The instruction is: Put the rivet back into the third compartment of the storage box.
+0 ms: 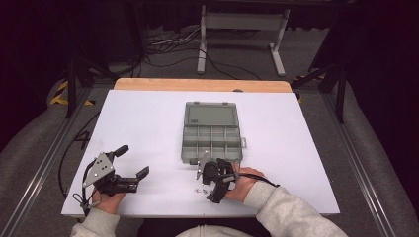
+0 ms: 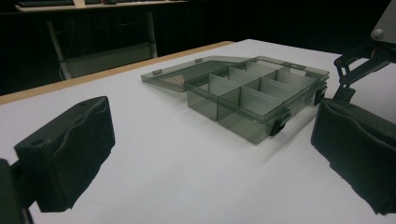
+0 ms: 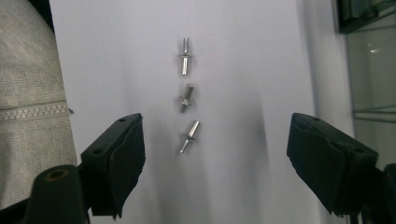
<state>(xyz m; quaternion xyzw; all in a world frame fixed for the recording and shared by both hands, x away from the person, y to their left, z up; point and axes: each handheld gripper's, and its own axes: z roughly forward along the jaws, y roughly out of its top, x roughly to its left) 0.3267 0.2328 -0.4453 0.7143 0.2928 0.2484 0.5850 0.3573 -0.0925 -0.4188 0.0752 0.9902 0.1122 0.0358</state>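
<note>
**Desk:** What does the shot show?

**Photographer:** A person at a white worktop, a gripper in each hand. The right gripper points down over three small metal rivets that lie in a loose row on the worktop's near edge, just in front of an open organiser box.

**Desk:** Anything picked up?

**Photographer:** No. In the right gripper view the jaws stand fairly wide, one on each side of the row, with nothing between the pads but bare worktop and the nearest rivet. No pad touches it.

**Desk:** And the left gripper?

**Photographer:** The left gripper rests low on the worktop, well off to the left, jaws wide and empty. Its own camera looks across at the box.

**Desk:** The box itself?

**Photographer:** Smoky clear plastic, lid laid flat back, dividers making two rows of compartments. As far as I can see, every compartment is empty, though the tint makes small parts hard to rule out.

**Desk:** So how far along is the job?

**Photographer:** Barely begun, I'd judge. The box is open and ready; all three rivets are on the worktop. What's left looks like the whole of it: close on a rivet, carry it over, drop it in a compartment, then repeat twice.
</note>
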